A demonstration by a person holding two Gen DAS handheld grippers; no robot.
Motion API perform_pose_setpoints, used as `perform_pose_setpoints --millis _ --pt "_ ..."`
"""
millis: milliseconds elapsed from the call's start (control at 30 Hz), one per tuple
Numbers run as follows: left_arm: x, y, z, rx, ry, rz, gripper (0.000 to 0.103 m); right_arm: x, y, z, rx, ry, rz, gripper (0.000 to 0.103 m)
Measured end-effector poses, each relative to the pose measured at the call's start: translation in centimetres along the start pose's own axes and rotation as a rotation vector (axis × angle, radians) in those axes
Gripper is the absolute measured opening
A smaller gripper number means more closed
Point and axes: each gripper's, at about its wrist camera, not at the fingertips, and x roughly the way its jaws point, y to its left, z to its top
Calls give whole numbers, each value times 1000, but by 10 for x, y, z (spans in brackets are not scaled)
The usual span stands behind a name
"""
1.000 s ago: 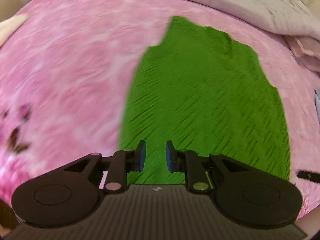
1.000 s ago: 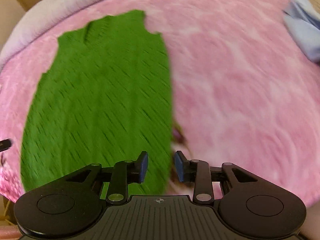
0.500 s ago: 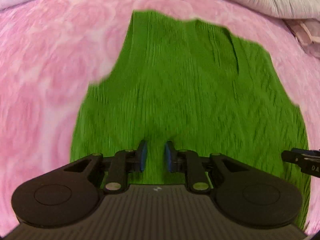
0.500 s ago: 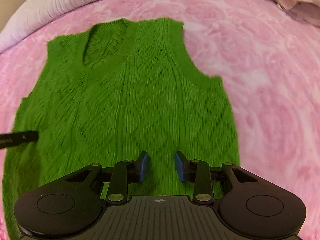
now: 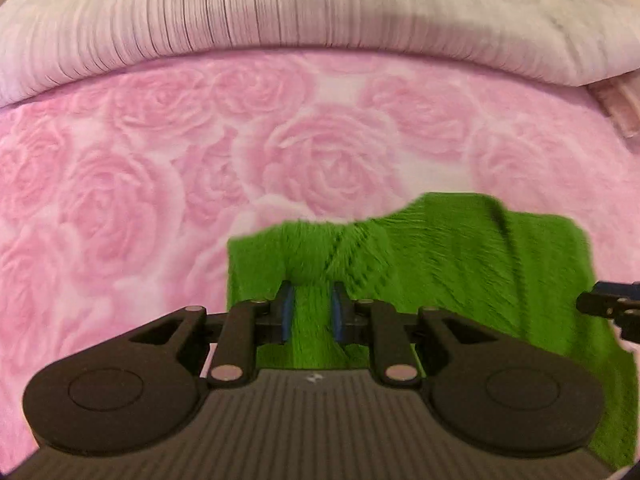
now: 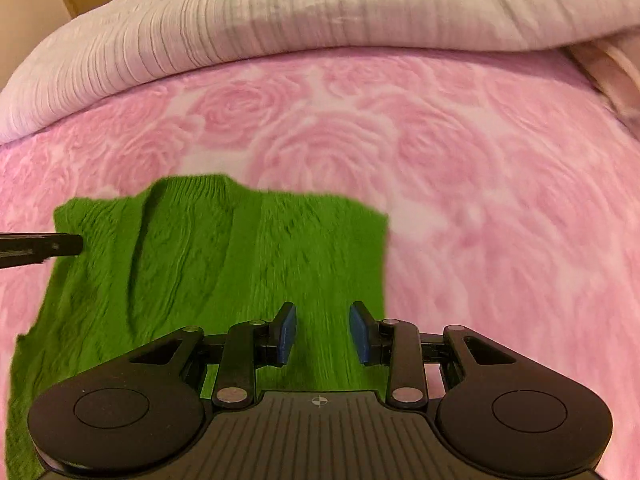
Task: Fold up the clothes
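A: Is the left hand-held gripper (image 5: 310, 310) holding anything?

B: Yes. Its blue pads (image 5: 285, 312) pinch a bunched-up bit of the bright green knitted vest (image 5: 460, 264).

A: And the right hand-held gripper (image 6: 322, 330)?

B: Its pads stand apart over the green knit. I cannot tell if they grip it.

A: Where is the vest?

B: Right under both, on the pink rose-pattern blanket (image 6: 480, 184). Farther ahead lies a pale ribbed quilt (image 5: 280, 8).
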Motion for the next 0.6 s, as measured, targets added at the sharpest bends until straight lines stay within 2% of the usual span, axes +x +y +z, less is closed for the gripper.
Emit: perform_pose_setpoints --millis 67,167,267,367,433,533,600 --pt "20 2 10 4 8 19 14 20 -2 11 -14 5 -2 34" --pt "29 7 27 -14 20 18 11 37 -6 28 9 -33 -10 34" --pt "16 9 31 -20 9 19 11 33 -15 39 73 -55 10 34" --pt "-12 9 18 0 -13 25 11 12 -21 35 108 -49 52 34" --pt "-36 7 -5 1 -3 11 11 -8 -18 21 92 -12 80 34" --pt "-75 1 -57 2 38 4 12 -48 -15 -30 64 40 76 34" --pt "-98 -4 -101 -1 73 31 12 -75 -14 -69 54 66 56 34"
